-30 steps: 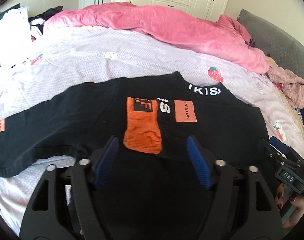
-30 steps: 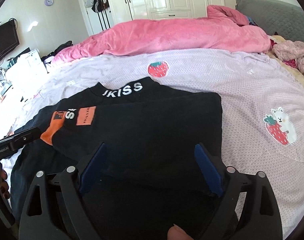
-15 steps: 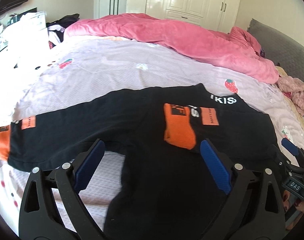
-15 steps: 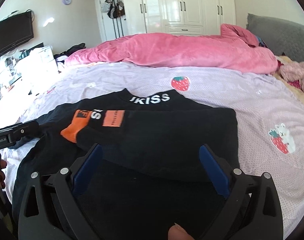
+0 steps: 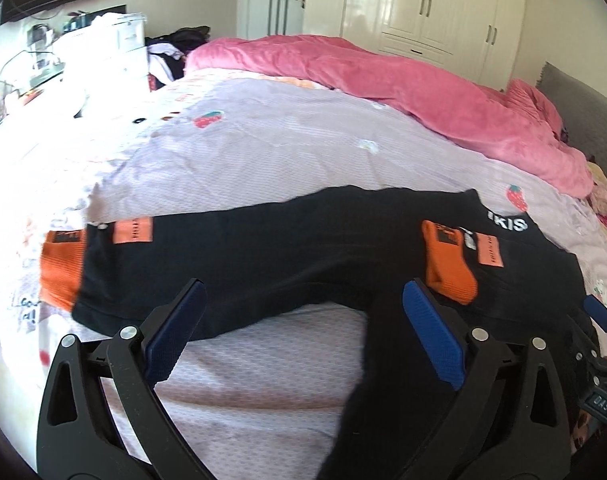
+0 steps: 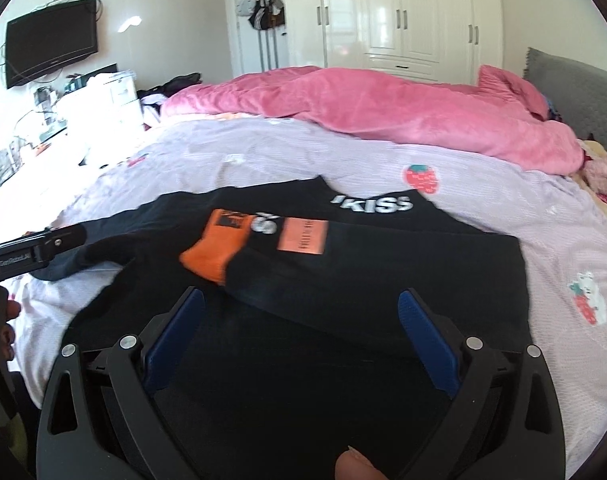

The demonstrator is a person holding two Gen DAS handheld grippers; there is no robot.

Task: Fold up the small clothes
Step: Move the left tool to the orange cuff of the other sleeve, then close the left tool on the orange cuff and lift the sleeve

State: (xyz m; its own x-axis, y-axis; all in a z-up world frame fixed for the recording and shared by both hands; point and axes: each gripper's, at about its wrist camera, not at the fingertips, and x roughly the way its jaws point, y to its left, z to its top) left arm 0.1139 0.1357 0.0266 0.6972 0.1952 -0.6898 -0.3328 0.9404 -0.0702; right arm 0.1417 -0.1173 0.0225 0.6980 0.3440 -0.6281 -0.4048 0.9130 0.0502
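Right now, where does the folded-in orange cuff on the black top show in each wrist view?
Left wrist: the folded-in orange cuff lies right of centre, just past the right fingertip of the left gripper.
Right wrist: the same cuff lies left of centre, just beyond the left fingertip of the right gripper.
Shared landmark: the white collar lettering, just beyond the cuff.

I see a bed under a lilac strawberry-print sheet. On it lies a black top with orange cuffs, one sleeve folded across, and a rumpled pink quilt along the far side
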